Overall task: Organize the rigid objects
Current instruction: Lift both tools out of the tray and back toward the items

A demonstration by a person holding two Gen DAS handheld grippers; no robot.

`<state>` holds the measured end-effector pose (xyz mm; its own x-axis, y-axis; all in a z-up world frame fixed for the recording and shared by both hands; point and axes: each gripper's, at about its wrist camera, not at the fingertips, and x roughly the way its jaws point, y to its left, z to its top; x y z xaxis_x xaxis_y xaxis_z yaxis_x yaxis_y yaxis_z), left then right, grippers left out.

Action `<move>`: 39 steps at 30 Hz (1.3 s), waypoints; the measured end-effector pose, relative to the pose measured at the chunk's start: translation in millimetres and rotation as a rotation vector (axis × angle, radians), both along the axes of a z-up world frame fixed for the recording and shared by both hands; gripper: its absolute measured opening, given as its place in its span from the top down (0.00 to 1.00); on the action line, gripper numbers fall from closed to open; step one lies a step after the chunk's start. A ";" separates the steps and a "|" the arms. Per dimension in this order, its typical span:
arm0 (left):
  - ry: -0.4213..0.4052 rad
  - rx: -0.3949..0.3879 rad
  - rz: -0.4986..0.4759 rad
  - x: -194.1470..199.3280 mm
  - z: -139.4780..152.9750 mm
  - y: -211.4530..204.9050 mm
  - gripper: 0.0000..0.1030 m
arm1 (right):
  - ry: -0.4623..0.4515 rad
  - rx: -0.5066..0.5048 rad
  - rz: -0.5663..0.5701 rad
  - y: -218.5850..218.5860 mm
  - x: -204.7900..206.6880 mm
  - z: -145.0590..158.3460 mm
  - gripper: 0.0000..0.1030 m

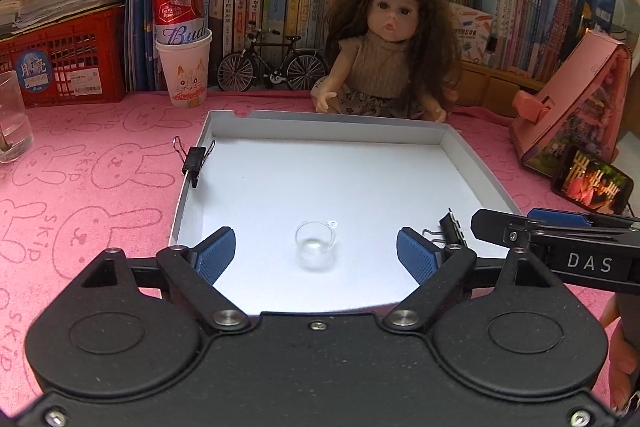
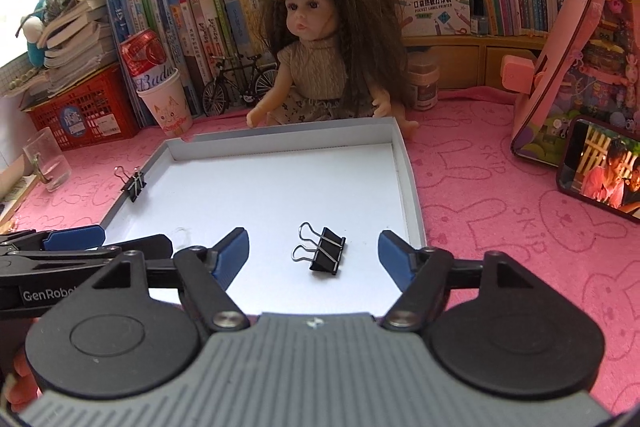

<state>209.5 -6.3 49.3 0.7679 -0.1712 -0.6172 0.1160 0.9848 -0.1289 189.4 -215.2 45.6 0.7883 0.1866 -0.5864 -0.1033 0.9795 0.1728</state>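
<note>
A black binder clip [image 1: 195,163] grips the left wall of the white tray [image 1: 320,119], which lies on the pink cloth [image 1: 88,195]; toward the tray's near edge, the left gripper [image 1: 316,257] stands with its fingers spread wide, a small clear cup [image 1: 316,245] resting untouched between them; near the tray's right wall, the right gripper [image 2: 314,257] likewise gapes, a second binder clip [image 2: 326,249] lying free between its fingers.

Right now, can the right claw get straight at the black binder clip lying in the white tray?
Probably yes. The right claw is open, and the binder clip lies flat on the white tray just ahead between its fingers, with nothing over it. The left claw is off to the side.
</note>
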 end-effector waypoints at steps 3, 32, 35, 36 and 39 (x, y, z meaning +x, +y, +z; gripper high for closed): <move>-0.020 -0.004 0.001 -13.4 3.2 1.8 0.15 | -0.020 -0.001 0.007 -0.6 -10.4 2.4 0.18; -0.091 -0.027 -0.106 -111.5 8.5 11.6 0.11 | -0.133 0.009 0.070 -7.5 -98.6 4.7 0.05; -0.096 -0.025 -0.112 -119.2 6.6 11.9 0.10 | -0.136 0.006 0.074 -6.7 -106.0 2.2 0.05; -0.098 -0.022 -0.114 -121.7 5.9 11.5 0.10 | -0.139 0.000 0.075 -6.0 -108.4 1.2 0.05; -0.105 -0.009 -0.119 -128.9 3.4 10.8 0.10 | -0.151 -0.027 0.082 -3.5 -116.3 -1.6 0.04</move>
